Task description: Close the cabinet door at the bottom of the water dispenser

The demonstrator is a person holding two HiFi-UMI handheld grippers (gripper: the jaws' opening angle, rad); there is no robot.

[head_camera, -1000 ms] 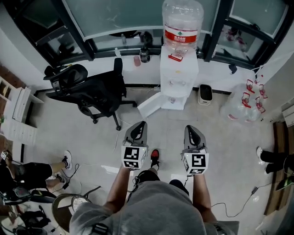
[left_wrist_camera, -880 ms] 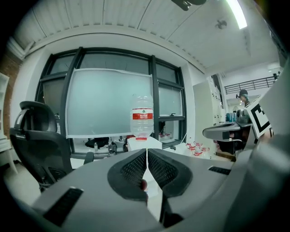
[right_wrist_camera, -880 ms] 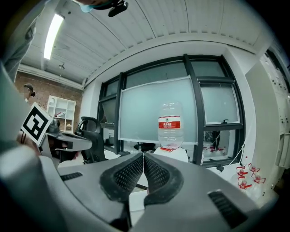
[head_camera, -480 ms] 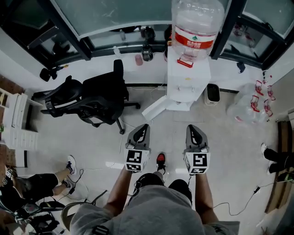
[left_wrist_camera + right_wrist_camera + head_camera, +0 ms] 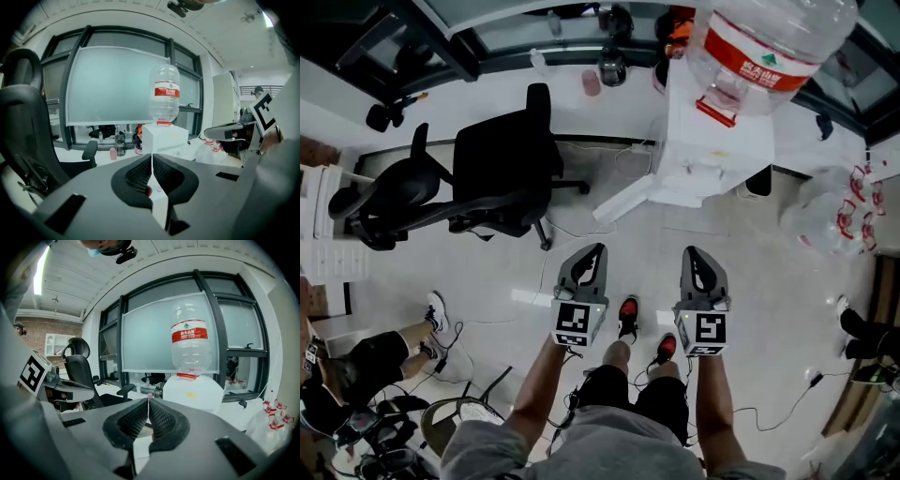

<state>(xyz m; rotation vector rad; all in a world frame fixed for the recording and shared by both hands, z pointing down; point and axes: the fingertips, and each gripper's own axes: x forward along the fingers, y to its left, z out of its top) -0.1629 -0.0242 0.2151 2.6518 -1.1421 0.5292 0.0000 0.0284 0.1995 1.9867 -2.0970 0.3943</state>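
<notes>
Head view: water dispenser (image 5: 717, 141) looms closer than a second ago, cabinet door (image 5: 626, 200) still ajar; my left gripper (image 5: 592, 251) and right gripper (image 5: 695, 253) ride pinched together, empty

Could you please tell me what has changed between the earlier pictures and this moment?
The person has stepped closer to the water dispenser, which now appears larger and further right in the head view. Nothing was taken hold of or let go. Unchanged: the cabinet door still stands open, and the left gripper and right gripper stay side by side, jaws shut and empty.
</notes>
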